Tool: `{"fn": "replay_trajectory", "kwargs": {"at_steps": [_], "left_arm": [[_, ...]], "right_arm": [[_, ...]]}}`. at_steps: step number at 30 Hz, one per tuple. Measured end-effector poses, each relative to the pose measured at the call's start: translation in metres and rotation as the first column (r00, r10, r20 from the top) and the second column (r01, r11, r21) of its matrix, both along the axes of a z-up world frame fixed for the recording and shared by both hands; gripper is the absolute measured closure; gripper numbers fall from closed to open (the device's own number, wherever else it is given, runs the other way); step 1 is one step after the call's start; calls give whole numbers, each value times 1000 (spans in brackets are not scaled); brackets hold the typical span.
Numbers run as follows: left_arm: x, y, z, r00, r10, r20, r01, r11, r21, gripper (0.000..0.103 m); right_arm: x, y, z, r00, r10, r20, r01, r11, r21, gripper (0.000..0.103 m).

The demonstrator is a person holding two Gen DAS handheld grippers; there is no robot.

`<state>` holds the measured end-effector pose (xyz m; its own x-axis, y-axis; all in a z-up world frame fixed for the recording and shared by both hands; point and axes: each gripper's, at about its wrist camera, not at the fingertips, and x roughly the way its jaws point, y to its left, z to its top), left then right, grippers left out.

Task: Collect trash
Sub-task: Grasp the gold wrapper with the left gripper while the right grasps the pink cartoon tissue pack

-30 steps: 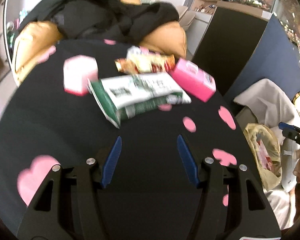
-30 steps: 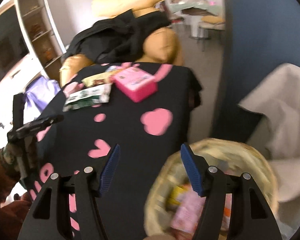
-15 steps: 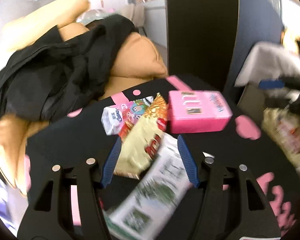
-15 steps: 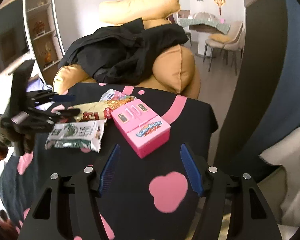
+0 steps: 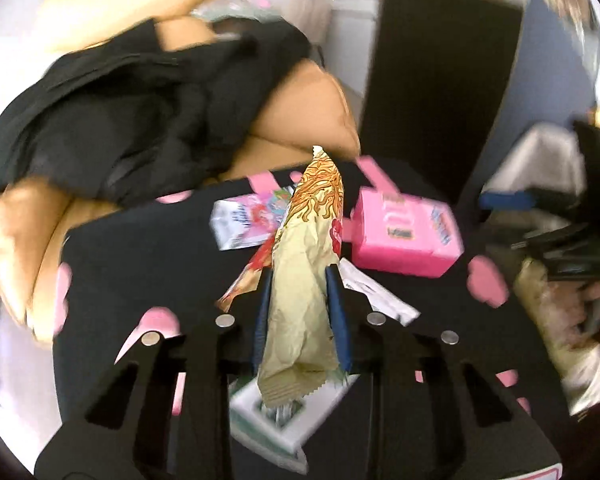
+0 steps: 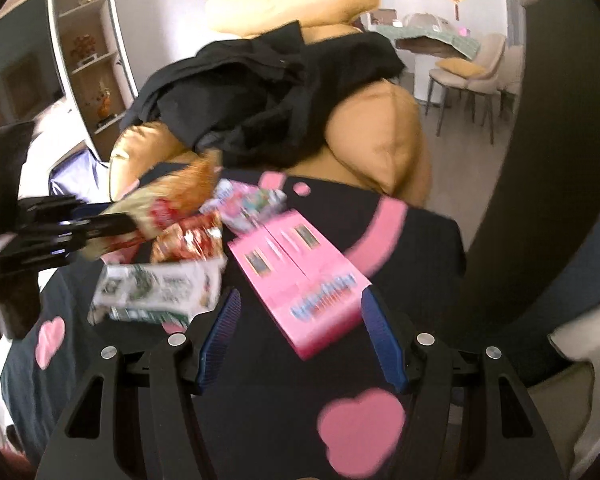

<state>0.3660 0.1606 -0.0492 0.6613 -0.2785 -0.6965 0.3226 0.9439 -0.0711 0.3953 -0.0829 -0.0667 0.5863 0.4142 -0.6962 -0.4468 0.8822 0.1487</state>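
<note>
Black heart-print cloth (image 6: 400,280): 3 wrappers, 1 pink box (image 6: 304,280), left tool (image 5: 300,280) pinching 1 wrapper (image 5: 304,300).

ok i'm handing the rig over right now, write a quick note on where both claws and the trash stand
Left claw: jaws have just been closing and now pinch the beige snack wrapper, lifted off the table.
Right claw: open, empty, hovering over the pink box.
On the black tablecloth: the pink box, a green-and-white packet, a red snack bag, a small pink-and-white pouch.
Trash bag: low at the right of the left wrist view, blurred.
Done: one wrapper picked up.
Left: drop it in the bag, then collect the rest.
</note>
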Motion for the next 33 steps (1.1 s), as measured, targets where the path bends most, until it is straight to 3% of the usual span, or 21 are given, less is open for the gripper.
{"fn": "replay_trajectory", "kwargs": {"at_steps": [4, 8, 11, 18, 21, 27, 29, 31, 32, 33], "left_arm": [[-32, 49, 13, 991, 137, 10, -135, 983, -126, 77], [-51, 82, 4, 969, 247, -3, -244, 958, -150, 77], [-59, 100, -6, 957, 290, -18, -288, 940, -181, 77], [-63, 126, -26, 947, 316, -54, -319, 916, -244, 77], [-66, 131, -29, 949, 311, -48, -312, 914, -259, 77], [-70, 140, -37, 944, 325, -63, -328, 896, -300, 76], [-71, 138, -38, 943, 326, -69, -331, 893, -304, 76], [-72, 136, -38, 944, 322, -68, -328, 895, -303, 76], [-72, 136, -37, 944, 322, -68, -327, 896, -302, 76], [-73, 135, -37, 944, 323, -67, -327, 895, -302, 76]], "right_arm": [[20, 40, 6, 999, 38, 0, -38, 999, 19, 43], [51, 88, 6, 999, 41, -6, -42, 999, -14, 43], [81, 115, -3, 998, -30, -49, 29, 999, -26, 43], [137, 141, -38, 973, -183, -140, 172, 981, -87, 44], [154, 141, -55, 956, -164, -244, 151, 986, -71, 44], [148, 159, -65, 969, -86, -231, 41, 980, -193, 44], [144, 161, -65, 973, -73, -218, 29, 979, -201, 49], [140, 162, -63, 973, -47, -226, 5, 983, -182, 77], [137, 163, -61, 976, -50, -213, 4, 978, -208, 84], [135, 166, -61, 978, -42, -207, -6, 975, -223, 99]]}}
